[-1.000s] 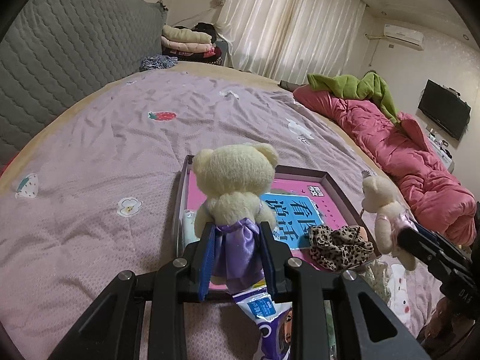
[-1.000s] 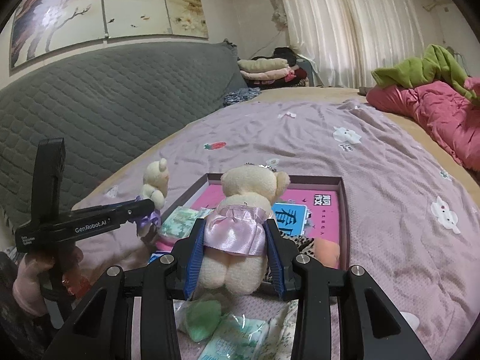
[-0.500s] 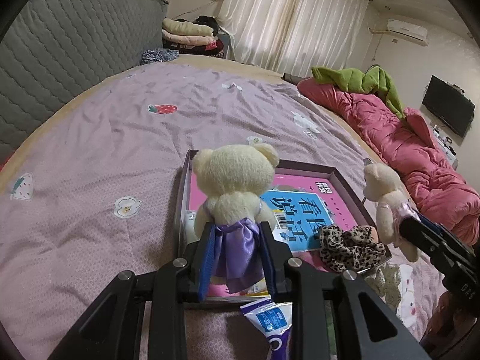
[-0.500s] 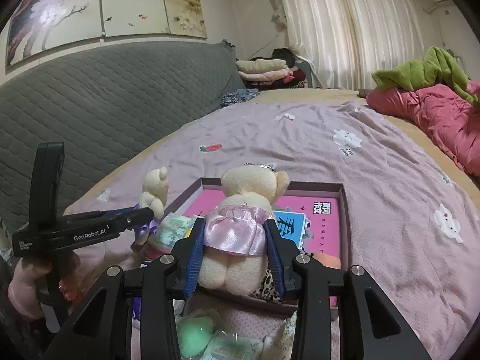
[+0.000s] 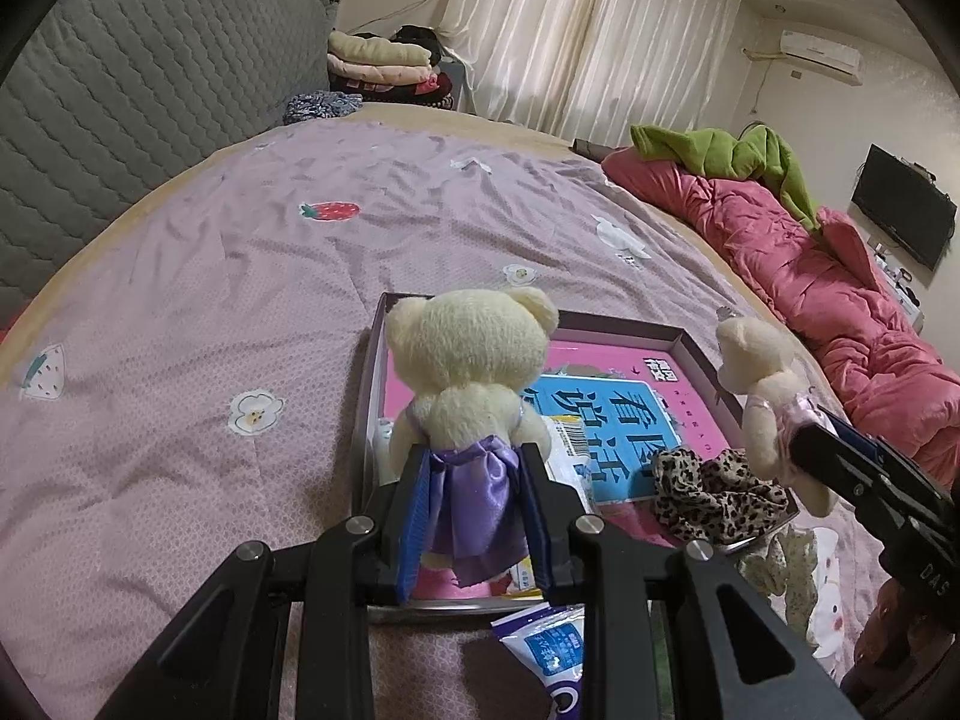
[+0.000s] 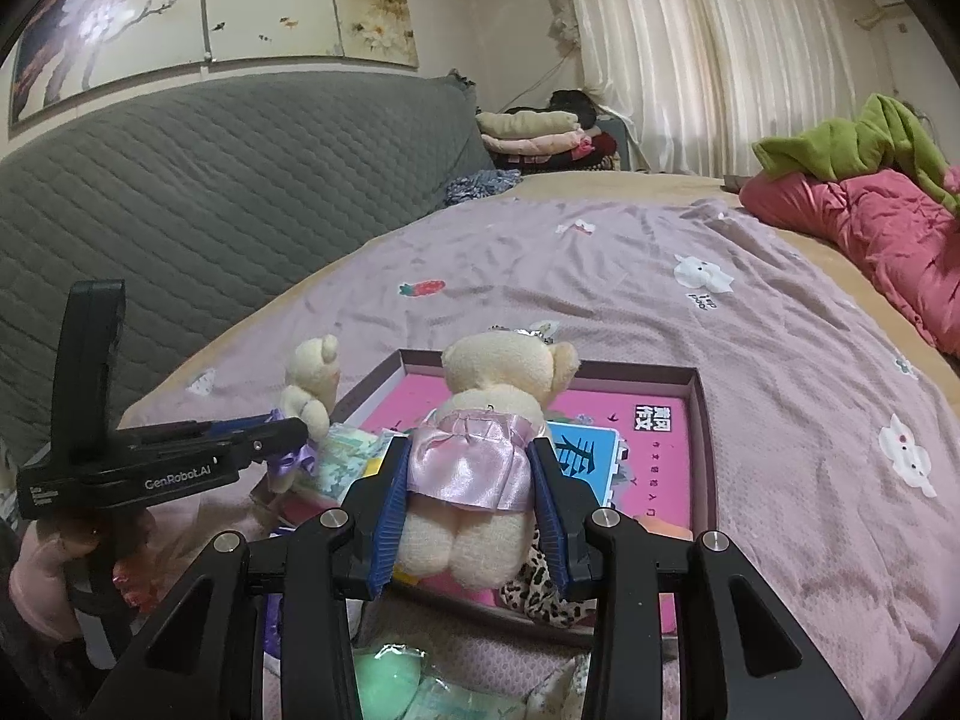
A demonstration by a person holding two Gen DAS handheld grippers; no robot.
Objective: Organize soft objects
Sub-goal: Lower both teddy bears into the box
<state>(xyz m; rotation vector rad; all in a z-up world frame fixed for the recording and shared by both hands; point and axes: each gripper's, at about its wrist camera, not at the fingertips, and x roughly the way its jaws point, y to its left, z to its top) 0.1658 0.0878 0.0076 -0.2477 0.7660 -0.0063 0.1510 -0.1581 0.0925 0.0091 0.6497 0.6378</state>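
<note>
Left wrist: fingers (image 5: 474,516) clamp purple-skirt bear (image 5: 471,372); right fingers (image 6: 471,516) clamp pink-skirt bear (image 6: 492,414).

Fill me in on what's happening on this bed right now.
A person is sorting soft things with two handheld grippers. The left gripper is clamped on a cream teddy bear in a purple dress, and the right gripper is clamped on a similar bear in a pink dress. Both bears are held upright over a shallow box on the purple bedspread. A leopard-print fabric piece already lies in the box.
</note>
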